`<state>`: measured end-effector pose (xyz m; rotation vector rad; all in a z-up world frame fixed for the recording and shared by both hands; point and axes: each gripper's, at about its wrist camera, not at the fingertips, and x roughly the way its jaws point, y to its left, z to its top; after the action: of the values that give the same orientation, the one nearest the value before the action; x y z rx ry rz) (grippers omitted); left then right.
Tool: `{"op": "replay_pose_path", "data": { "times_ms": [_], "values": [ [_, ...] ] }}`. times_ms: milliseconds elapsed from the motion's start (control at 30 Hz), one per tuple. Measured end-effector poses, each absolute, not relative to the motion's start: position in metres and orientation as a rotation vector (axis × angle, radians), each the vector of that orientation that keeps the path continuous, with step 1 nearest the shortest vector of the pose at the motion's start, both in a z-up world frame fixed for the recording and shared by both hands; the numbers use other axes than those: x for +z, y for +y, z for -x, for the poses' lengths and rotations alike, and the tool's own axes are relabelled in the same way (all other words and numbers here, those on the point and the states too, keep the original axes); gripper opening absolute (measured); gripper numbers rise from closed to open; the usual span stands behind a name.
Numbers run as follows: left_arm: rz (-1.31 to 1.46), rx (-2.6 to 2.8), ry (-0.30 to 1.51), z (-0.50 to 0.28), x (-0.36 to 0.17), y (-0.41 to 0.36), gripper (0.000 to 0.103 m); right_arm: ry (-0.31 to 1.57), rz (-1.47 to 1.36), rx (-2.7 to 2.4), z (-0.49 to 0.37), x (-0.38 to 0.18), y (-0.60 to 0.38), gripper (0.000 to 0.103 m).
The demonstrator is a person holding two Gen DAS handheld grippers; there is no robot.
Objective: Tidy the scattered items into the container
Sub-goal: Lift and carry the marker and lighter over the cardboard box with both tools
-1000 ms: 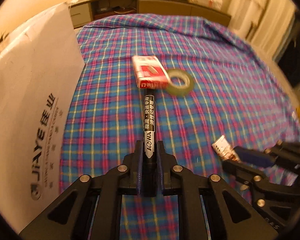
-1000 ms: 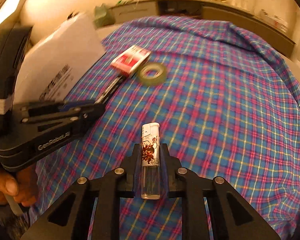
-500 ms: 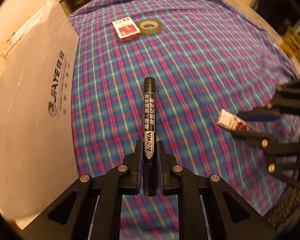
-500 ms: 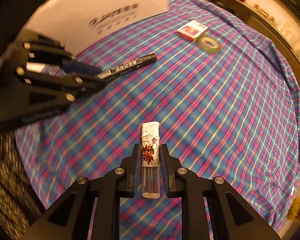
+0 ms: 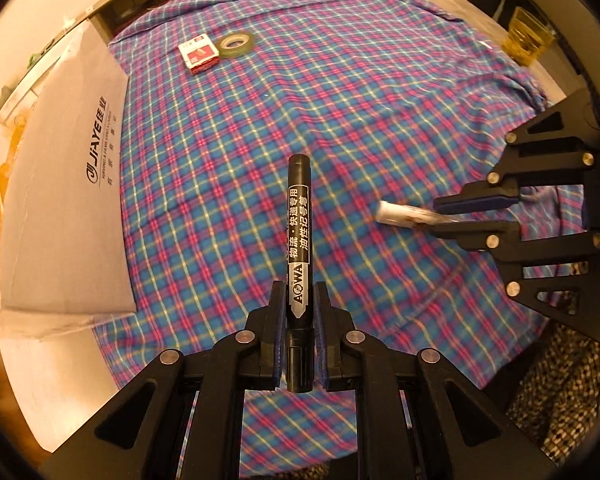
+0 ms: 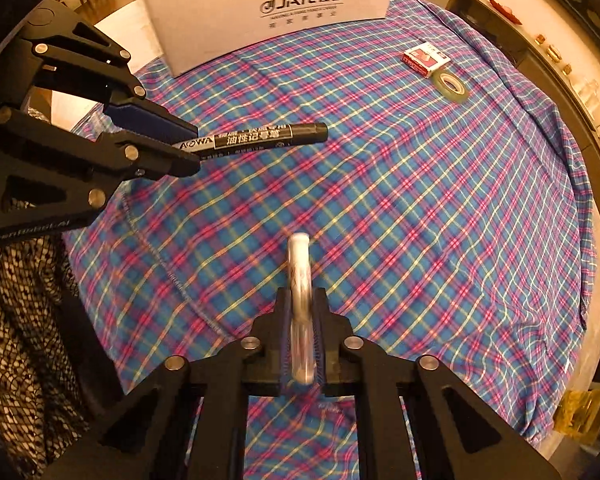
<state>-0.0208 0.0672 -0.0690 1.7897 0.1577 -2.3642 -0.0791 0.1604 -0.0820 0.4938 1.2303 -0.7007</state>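
Right wrist: blurred lighter (image 6: pixel 300 280)

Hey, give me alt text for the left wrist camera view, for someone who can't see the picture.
The left gripper holds a black marker above a plaid tablecloth, while the right gripper holds a lighter. A white cardboard box stands at left; a red and white small box and tape roll lie at the far end.

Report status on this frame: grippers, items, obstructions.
Left gripper shut on black AOWA marker pen. Right gripper shut on clear lighter. White JIAYE cardboard box unobstructed. Red-white small box, tape roll on cloth.
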Motion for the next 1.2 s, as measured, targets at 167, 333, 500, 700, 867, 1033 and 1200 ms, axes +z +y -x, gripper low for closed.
{"op": "replay_pose_path", "data": {
  "times_ms": [167,333,500,700,867,1033,1200],
  "values": [
    [-1.788,-2.360,0.149,0.013,-0.066,0.075,0.013,1.275,-0.410,-0.618,0.079,-0.084,0.167,0.011],
    [-1.772,-2.354,0.160,0.004,-0.059,0.076,0.013,1.181,-0.576,-0.647,0.094,-0.088,0.155,0.014],
    [-1.786,-2.359,0.165,-0.004,-0.056,0.079,0.013,1.139,-0.616,-0.620,0.100,-0.087,0.144,0.024],
    [-1.794,-2.370,0.178,-0.012,-0.053,0.085,0.013,1.229,-0.495,-0.562,0.074,-0.099,0.145,0.026],
    [-1.785,-2.383,0.168,-0.019,-0.048,0.086,0.013,1.261,-0.410,-0.531,0.064,-0.099,0.152,0.021],
    [-1.786,-2.386,0.165,-0.022,-0.047,0.086,0.013,1.248,-0.405,-0.523,0.070,-0.091,0.156,0.021],
    [-1.816,-2.378,0.134,-0.032,-0.046,0.091,0.013,1.231,-0.455,-0.468,0.073,-0.082,0.164,0.021]
  ]
}}
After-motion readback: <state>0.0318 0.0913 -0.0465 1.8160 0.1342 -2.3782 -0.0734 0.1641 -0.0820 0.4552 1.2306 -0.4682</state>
